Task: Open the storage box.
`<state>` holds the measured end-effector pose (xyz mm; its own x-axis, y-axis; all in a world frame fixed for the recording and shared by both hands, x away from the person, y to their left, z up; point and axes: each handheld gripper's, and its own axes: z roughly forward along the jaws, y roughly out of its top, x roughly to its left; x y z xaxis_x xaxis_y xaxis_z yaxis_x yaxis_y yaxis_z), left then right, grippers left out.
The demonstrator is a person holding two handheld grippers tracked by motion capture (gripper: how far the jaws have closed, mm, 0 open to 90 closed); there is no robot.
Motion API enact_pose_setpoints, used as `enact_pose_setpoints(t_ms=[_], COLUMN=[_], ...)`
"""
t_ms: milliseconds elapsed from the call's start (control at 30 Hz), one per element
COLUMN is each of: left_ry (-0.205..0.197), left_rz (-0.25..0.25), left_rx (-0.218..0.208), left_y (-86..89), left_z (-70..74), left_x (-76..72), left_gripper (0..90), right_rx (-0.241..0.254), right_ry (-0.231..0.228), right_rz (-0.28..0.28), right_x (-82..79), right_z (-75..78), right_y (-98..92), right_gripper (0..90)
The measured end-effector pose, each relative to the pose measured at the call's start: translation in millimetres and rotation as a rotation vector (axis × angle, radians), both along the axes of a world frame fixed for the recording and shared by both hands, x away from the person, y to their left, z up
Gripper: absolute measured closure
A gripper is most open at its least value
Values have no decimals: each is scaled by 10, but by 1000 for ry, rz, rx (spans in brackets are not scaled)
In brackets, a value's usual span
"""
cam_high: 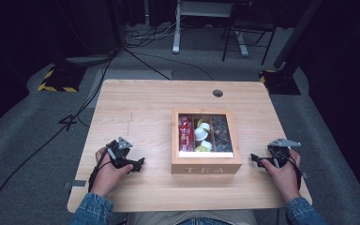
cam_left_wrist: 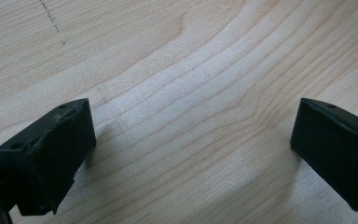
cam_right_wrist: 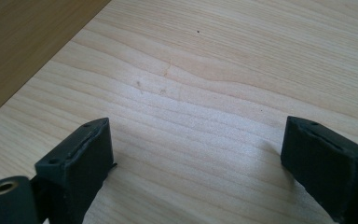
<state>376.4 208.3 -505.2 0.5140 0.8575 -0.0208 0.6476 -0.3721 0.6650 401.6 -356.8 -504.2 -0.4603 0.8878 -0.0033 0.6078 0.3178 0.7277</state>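
Wooden table (cam_high: 140, 108) lying under everything, tea box (cam_high: 206, 165) sitting at centre with packets and cups showing through its lid, left gripper (cam_high: 138, 164) resting at nine o'clock, jaws gaping wide, right gripper (cam_high: 255, 159) resting at three o'clock, jaws gaping wide

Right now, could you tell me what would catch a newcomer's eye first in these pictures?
The wooden tea box marked TEA sits mid-table, its clear lid showing red packets, white pods and dark items. The left tongs and right tongs rest open on the bare table, flanking the box.
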Motion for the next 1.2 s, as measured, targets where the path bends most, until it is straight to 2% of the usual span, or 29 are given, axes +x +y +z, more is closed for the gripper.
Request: enact_pose_setpoints(t_ms=[200, 400, 533, 600, 700, 800, 967, 1033, 1067, 1100, 1167, 1200], left_ry=[-3, -13, -3, 6, -9, -23, -23, -27, -27, -24, -35, -40], left_rz=[-12, -6, 3, 8, 5, -7, -41, -82, -82, -104, -130, -137], left_rx=[-6, -11, -11, -10, -14, -36, -41, -46, -46, -67, -69, -79], left_y=[-1, 1, 6, 5, -4, -32, -109, -209, -209, -271, -333, -369], left_z=[5, 37, 63, 96, 183, 275, 374, 451, 451, 489, 540, 560], left_x=[6, -2, -16, -27, -52, -97, -166, -233, -233, -271, -307, -327], left_gripper=[37, 167, 209, 223, 229, 241, 272, 279, 284, 288, 294, 299], right_rx=[0, 0, 0, 0, 0, 0, 0, 6, 6, 9, 10, 11], right_ry=[0, 0, -1, -1, 0, 0, -1, -7, -7, -11, -18, -19], right_rz=[0, 0, -1, -1, 0, 0, 2, 15, 15, 39, 38, 35], right_x=[0, 0, 0, 0, 0, 0, -2, -7, -7, -7, -12, -14], right_z=[0, 0, -1, -1, 0, 0, 1, 5, 5, 18, 31, 32], right_y=[0, 0, 1, 0, 0, 0, 0, -10, -10, -15, -12, -10], right_gripper=[91, 91, 91, 90, 91, 91, 98, 161, 161, 231, 315, 316])
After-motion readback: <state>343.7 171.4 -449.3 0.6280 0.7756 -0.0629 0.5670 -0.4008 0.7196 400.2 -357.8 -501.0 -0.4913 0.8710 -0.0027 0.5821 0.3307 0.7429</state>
